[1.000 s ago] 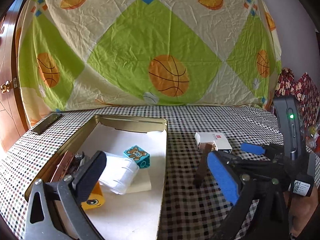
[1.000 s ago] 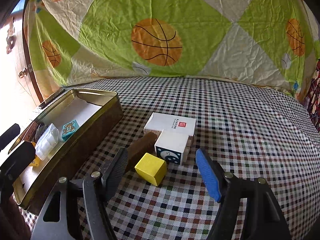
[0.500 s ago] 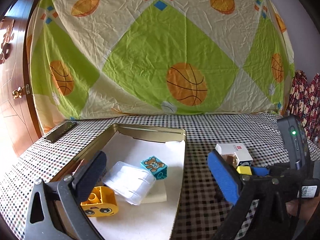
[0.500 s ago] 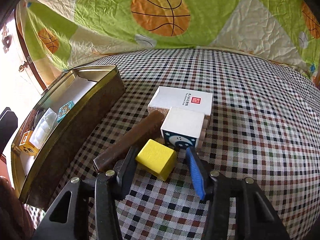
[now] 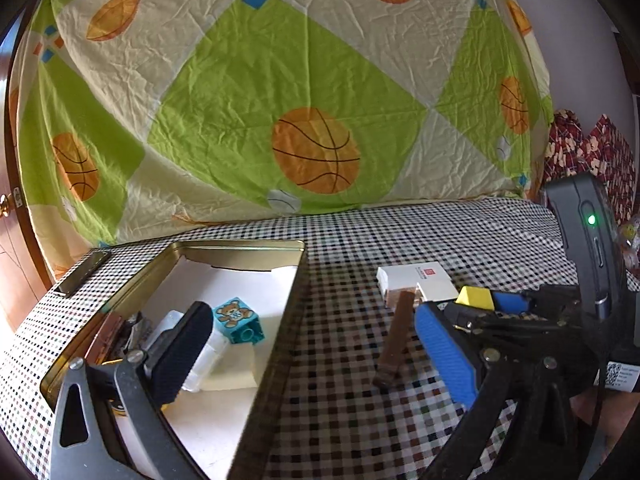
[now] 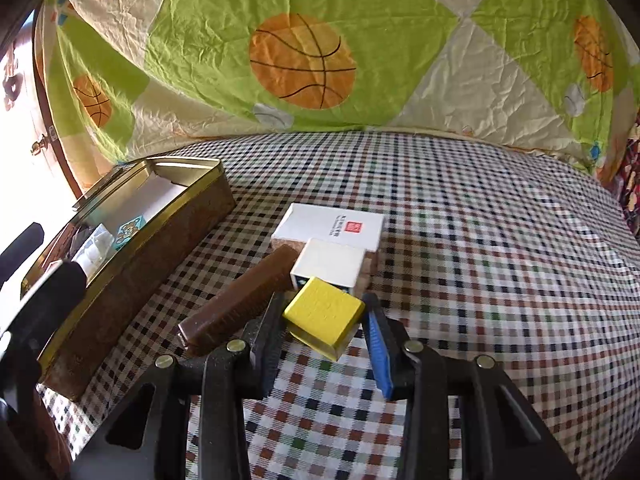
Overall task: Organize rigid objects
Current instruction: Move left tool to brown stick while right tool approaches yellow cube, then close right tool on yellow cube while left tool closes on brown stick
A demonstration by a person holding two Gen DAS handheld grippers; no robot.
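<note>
The yellow block (image 6: pixel 324 314) sits pinched in the right claw (image 6: pixel 325 326), tilted and raised just off the checkered table (image 6: pixel 480 240). Just behind it stands a small white box (image 6: pixel 330 264) against a larger white box (image 6: pixel 332 226), with a brown bar (image 6: pixel 240 300) lying alongside. Further left is the gold tin (image 6: pixel 136 248) — the left claw (image 5: pixel 312 354) hangs over its near end, fingers spread wide, gripping nothing.
</note>
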